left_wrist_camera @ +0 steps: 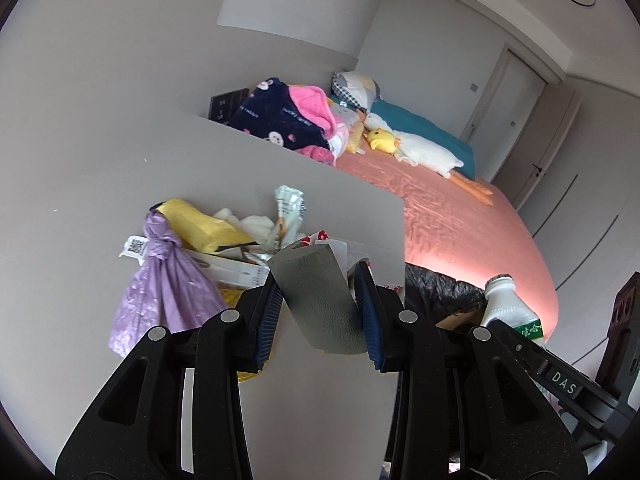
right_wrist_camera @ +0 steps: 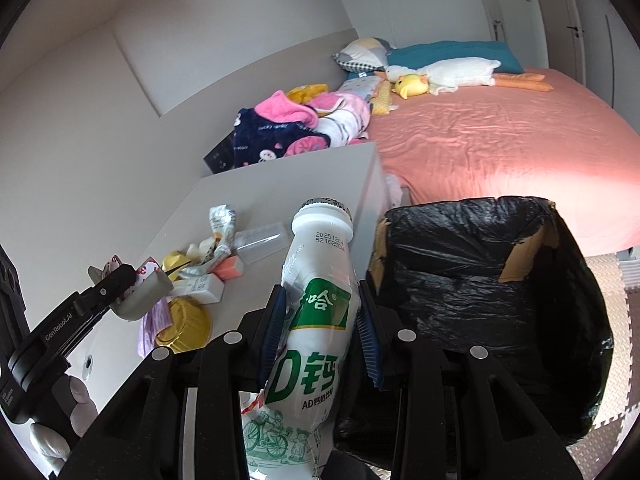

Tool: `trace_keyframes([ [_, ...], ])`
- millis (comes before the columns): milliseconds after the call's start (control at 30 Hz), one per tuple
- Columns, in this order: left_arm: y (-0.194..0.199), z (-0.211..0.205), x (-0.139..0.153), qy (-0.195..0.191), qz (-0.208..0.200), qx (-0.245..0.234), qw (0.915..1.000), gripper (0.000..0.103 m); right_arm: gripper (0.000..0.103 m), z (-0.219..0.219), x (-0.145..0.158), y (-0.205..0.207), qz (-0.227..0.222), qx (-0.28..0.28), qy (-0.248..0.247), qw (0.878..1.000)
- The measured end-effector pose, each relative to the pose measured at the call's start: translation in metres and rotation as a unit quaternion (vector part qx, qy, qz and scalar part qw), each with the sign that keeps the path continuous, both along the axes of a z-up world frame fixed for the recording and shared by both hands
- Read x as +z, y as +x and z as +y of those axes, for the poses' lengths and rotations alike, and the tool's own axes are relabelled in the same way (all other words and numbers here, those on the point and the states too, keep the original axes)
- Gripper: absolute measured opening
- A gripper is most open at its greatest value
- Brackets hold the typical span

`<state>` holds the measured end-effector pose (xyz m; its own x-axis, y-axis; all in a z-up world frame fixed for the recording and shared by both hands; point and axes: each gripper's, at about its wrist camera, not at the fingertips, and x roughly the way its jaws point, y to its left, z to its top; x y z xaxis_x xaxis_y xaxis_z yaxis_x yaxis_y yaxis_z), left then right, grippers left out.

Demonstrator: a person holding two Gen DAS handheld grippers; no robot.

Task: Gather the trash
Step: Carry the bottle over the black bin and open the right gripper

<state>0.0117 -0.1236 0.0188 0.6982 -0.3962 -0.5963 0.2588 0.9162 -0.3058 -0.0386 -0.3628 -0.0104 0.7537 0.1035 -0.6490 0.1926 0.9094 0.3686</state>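
A bed with a pink sheet (right_wrist_camera: 500,148) fills the two o'clock side, a white goose toy (right_wrist_camera: 452,70) and a small yellow duck toy (right_wrist_camera: 412,85) lying near its teal pillow (right_wrist_camera: 460,51), while a heap of clothes (right_wrist_camera: 296,128) sits toward twelve o'clock beside a grey cabinet (left_wrist_camera: 280,184).

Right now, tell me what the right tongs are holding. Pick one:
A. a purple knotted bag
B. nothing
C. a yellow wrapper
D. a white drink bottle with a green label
D: the right tongs are closed on the white drink bottle, their blue pads pressing both sides of its green label, beside the black-lined bin.
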Motion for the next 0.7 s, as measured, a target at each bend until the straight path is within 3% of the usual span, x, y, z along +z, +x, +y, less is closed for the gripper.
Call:
trace_keyframes([
  [300, 0.005, -0.062, -0.007, 0.01, 0.012, -0.069, 0.9975, 0.036, 0.037, -0.049, 0.001, -0.013, 0.0, -0.049, -0.002, 0.999],
  [633, 0.008, -0.127, -0.023, 0.013, 0.04, -0.156, 0.9869, 0.038, 0.038, -0.099, 0.0, -0.029, -0.004, -0.107, 0.002, 0.994],
  [667, 0.008, -0.134, -0.025, 0.011, 0.045, -0.172, 0.984, 0.048, 0.041, -0.105, 0.001, -0.031, -0.009, -0.116, 0.006, 0.993],
  [700, 0.006, -0.14, -0.027, 0.009, 0.049, -0.184, 0.9817, 0.075, 0.049, -0.111, 0.002, -0.034, -0.015, -0.124, 0.01, 0.992],
])
